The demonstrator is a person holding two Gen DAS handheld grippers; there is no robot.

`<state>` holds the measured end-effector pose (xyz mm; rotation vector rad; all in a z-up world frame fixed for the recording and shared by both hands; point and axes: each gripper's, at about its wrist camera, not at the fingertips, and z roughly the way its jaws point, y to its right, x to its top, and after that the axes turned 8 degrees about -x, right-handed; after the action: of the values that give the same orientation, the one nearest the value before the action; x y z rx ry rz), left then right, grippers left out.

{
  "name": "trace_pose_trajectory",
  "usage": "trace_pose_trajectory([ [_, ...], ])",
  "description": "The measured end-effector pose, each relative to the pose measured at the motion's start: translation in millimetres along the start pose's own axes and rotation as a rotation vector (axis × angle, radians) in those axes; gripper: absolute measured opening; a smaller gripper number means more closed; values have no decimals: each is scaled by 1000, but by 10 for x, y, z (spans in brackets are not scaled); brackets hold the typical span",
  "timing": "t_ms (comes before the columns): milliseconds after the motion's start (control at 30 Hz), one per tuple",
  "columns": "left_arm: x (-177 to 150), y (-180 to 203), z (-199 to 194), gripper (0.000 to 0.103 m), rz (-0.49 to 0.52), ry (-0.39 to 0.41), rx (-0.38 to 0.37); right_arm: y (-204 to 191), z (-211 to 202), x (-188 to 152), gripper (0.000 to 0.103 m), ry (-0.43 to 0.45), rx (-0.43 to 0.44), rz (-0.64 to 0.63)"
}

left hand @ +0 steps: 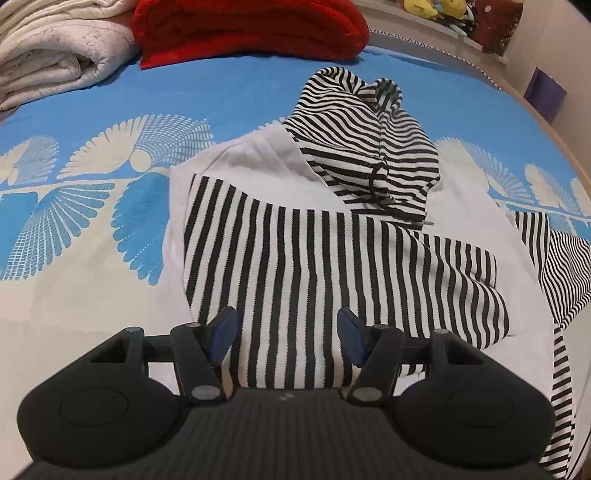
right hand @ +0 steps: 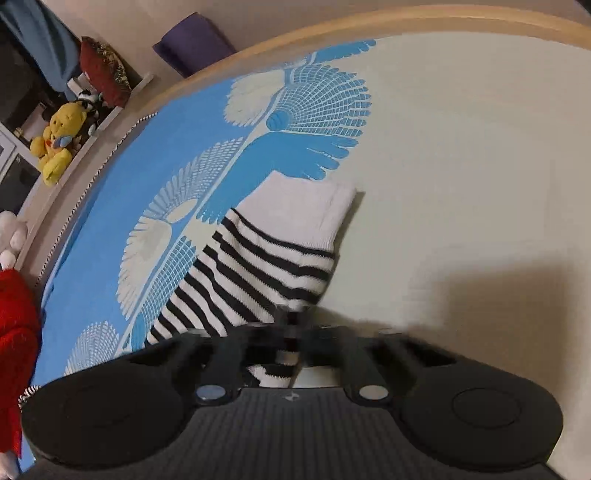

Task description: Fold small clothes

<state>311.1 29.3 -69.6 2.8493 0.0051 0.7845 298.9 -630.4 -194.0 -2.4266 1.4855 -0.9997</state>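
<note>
A small black-and-white striped hoodie (left hand: 325, 251) lies on the bed, with white body panels and its striped hood (left hand: 369, 140) at the far end. One striped sleeve is folded across the body. My left gripper (left hand: 288, 332) is open just above that folded sleeve, its blue fingertips (left hand: 223, 330) spread on either side of the stripes. My right gripper (right hand: 291, 325) is shut on the other striped sleeve (right hand: 258, 273) near its white cuff (right hand: 314, 210) and holds it low over the bed.
The bed has a blue and cream patterned cover (left hand: 92, 184). A red blanket (left hand: 251, 29) and a folded cream blanket (left hand: 48, 55) lie at the far end. A wooden bed edge (right hand: 332, 33), a shelf with a yellow plush toy (right hand: 59, 140) and a purple box (right hand: 192, 48) lie beyond.
</note>
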Motion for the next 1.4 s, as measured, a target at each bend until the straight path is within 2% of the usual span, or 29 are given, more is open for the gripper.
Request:
trace_pose_trajectory([
  [67,15,-45,-36,65,-9,9,1,-88,-133,-5,3,65,-10,-3],
  [133,36,-115,-80,65,-27,19,6,-405,-396,-65,3,174,14,-110],
  [167,56,-170,-112,65,-43,27,8,-635,-600,-136,3,235,53,-177],
  [233,93,-279,-179,65,-77,46,11,-1115,-1087,-378,2,324,182,-297],
  [300,147,-412,-250,65,-123,63,16,-1588,-1646,-790,1,372,376,-419],
  [333,171,-487,-287,65,-151,72,15,-1826,-1926,-1072,1,358,495,-475],
  [400,208,-601,-343,65,-197,86,1,-2162,-2255,-1548,3,225,686,-538],
  [433,220,-651,-366,65,-215,90,-7,-2328,-2364,-1842,5,88,772,-563],
  [467,230,-696,-381,65,-230,91,-12,-2442,-2405,-2071,7,-43,814,-587],
  [533,227,-761,-396,65,-244,88,-16,-2574,-2435,-2518,27,-298,860,-653],
  [600,203,-813,-385,65,-261,75,-30,-2555,-2429,-2790,36,-384,814,-723],
  [633,186,-830,-374,65,-271,69,-41,-2491,-2403,-2880,37,-368,785,-759],
  [700,150,-856,-324,65,-292,52,-70,-2369,-2311,-2960,40,-280,719,-805],
  [767,116,-861,-256,65,-317,37,-97,-2366,-2112,-2986,42,-253,524,-827],
  [800,107,-856,-216,65,-331,30,-118,-2393,-1992,-2950,42,-275,453,-809],
  [900,97,-814,-75,65,-366,13,-165,-2384,-1637,-2776,42,-357,380,-687],
  [1033,84,-740,165,65,-368,-26,-126,-2273,-1327,-2662,42,-422,257,-594],
  [1133,1,-736,358,65,-357,-80,-75,-2169,-1213,-2692,42,-452,188,-585],
  [1200,-62,-727,467,61,-331,-112,-44,-2085,-1138,-2657,42,-463,149,-564],
  [1233,-82,-731,497,58,-310,-115,-34,-1988,-1034,-2628,42,-466,125,-549],
  [1267,-91,-699,509,47,-272,-114,-15,-1944,-1010,-2595,41,-469,113,-533],
  [1300,-94,-663,503,26,-235,-112,5,-1891,-982,-2556,41,-479,117,-512],
  [1333,-87,-625,480,10,-192,-108,21,-1834,-978,-2511,41,-494,125,-491],
  [1367,-76,-589,432,0,-161,-99,25,-1822,-987,-2495,41,-493,120,-487],
  [1400,-63,-570,359,0,-147,-79,21,-1810,-1008,-2472,41,-476,105,-493],
])
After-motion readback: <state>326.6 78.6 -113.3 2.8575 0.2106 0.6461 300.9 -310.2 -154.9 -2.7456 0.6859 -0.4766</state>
